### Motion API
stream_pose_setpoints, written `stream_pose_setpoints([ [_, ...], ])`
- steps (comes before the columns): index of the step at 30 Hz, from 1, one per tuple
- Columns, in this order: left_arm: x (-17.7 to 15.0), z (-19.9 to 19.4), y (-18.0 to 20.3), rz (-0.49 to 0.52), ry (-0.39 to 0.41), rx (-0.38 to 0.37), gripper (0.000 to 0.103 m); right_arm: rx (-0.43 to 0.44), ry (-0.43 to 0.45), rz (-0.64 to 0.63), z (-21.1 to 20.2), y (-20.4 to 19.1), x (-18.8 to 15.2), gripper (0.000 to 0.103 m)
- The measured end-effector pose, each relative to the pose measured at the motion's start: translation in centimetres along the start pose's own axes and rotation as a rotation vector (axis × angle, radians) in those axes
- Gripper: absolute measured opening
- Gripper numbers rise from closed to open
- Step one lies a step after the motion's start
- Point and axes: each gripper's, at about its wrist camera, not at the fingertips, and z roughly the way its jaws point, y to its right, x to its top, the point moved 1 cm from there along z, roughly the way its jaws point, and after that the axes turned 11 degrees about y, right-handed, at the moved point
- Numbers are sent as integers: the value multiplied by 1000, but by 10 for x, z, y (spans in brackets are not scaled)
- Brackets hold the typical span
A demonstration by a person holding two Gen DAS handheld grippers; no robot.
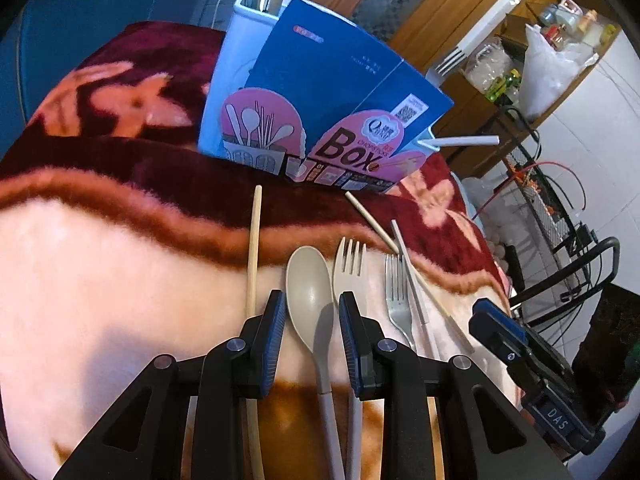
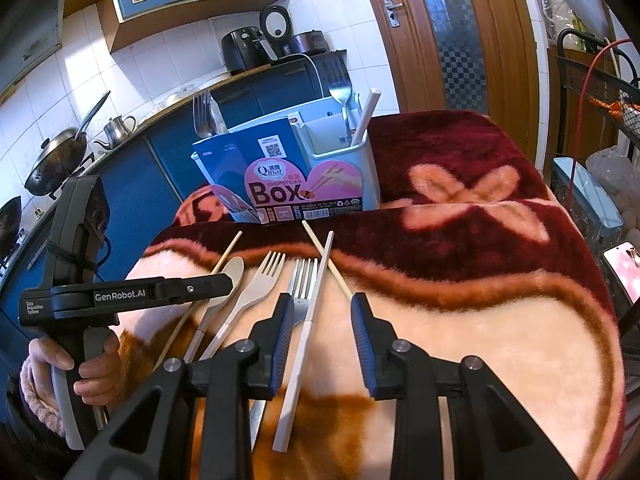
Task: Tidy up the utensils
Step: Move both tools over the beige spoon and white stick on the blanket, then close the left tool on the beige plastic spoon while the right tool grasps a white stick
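Beige spoon, forks, chopsticks lying roughly parallel.

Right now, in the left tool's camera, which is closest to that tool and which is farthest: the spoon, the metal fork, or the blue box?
1. Spoon: lying between the left tool's fingers.
2. Metal fork: just to its right on the blanket.
3. Blue box: standing upright at the far end.

Bright, sunlit w/ hard shadows on blanket; heavy fisheye warp, dark corners, edges maybe soft
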Motion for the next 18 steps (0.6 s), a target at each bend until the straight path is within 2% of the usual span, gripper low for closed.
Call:
stream_pose_setpoints([
  [2,-1,2,0,15,-10,25,11,1,-3,0,1,0,0,33],
  [10,2,3,4,46,4,42,3,7,-48,-4,7,0,0,33],
  [12,4,-1,5,54,29,50,2,14,-80,-6,12,-1,2,33],
  [18,14,-30,13,114,180,95,2,43,-179,-16,28,-4,7,33],
])
